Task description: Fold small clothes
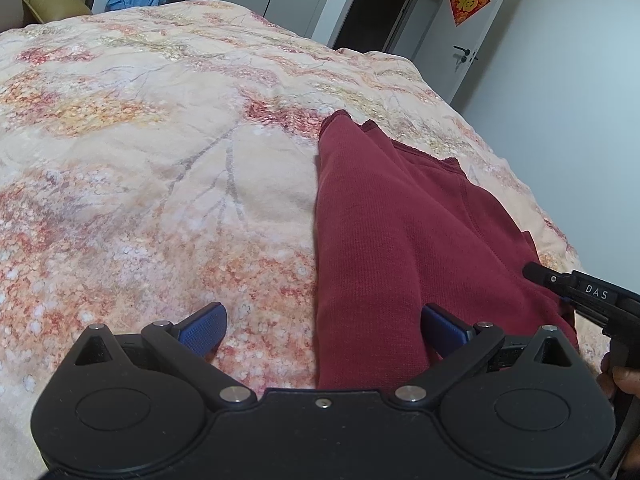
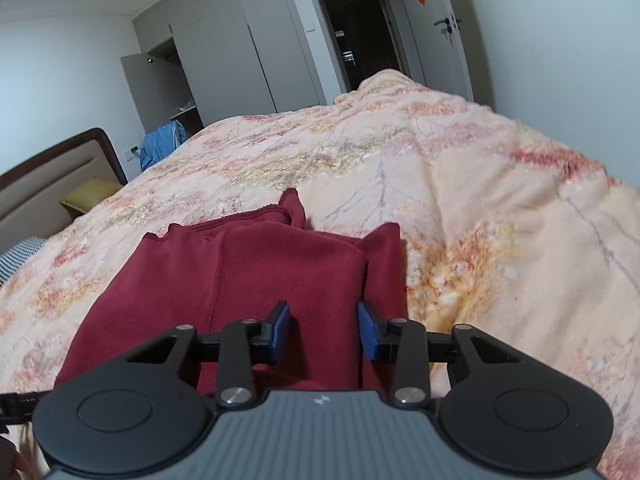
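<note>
A dark red garment (image 1: 392,232) lies partly folded on the floral blanket (image 1: 140,184), its long left edge running away from me. My left gripper (image 1: 324,332) hovers open over that edge near the garment's close end, one blue pad over the blanket and one over the cloth. In the right wrist view the red garment (image 2: 248,272) shows a top layer folded over. My right gripper (image 2: 322,332) has its jaws drawn narrow, with a thick fold of the cloth between the blue pads. One of its fingers (image 1: 560,280) shows at the garment's right edge, a hand behind it.
The blanket (image 2: 480,208) covers the whole bed, rumpled toward the far corner. A headboard (image 2: 60,176) and a yellow pillow (image 2: 90,196) stand at the left. Blue cloth (image 2: 160,144) hangs by an open wardrobe (image 2: 168,80). A dark doorway (image 2: 356,36) and a closed door (image 2: 444,28) lie beyond.
</note>
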`<state>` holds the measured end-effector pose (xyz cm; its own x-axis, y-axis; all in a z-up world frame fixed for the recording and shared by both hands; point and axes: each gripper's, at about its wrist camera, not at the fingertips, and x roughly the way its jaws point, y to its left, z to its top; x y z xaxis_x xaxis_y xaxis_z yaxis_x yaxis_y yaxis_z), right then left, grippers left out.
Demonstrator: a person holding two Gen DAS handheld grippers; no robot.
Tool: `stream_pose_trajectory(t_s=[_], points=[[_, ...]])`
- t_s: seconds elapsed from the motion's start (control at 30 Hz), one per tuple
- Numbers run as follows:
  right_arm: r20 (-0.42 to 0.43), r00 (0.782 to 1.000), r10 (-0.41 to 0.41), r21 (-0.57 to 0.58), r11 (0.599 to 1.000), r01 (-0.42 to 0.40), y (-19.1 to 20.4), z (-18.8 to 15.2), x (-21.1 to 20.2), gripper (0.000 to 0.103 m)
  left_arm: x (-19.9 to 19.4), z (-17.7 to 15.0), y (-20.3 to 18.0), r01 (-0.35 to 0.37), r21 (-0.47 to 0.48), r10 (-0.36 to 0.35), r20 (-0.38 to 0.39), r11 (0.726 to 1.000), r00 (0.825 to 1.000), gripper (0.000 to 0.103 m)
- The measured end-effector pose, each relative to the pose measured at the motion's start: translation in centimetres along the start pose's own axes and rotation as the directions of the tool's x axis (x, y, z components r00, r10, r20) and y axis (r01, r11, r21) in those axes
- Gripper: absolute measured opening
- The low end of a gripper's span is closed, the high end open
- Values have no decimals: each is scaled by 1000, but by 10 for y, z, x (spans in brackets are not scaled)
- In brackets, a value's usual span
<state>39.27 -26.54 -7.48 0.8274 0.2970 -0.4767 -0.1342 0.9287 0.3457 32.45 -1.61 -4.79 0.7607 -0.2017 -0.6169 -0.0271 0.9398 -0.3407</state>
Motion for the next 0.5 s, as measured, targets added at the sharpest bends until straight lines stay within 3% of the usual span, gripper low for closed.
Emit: stream_pose_trajectory(t_s=[0.1,0.2,0.33,0.5], points=[[26,1000,2,-35,999,-1,2,3,-3,7,2,5,-5,7,11,-7,-12,1000,1000,103],[94,996,-10,-91,996,19,6,12,-15,7,1,14,-17,32,35,-31,-17,999,999,102],[156,987,-31,-58,997,41,-7,33,-30,7,-5,18,-31,79,57,-80,14,995,997,102],[60,995,-85,-29,996,87,-25,22,-7,7,9,6,-27,73,20,-72,-39,997,997,102]])
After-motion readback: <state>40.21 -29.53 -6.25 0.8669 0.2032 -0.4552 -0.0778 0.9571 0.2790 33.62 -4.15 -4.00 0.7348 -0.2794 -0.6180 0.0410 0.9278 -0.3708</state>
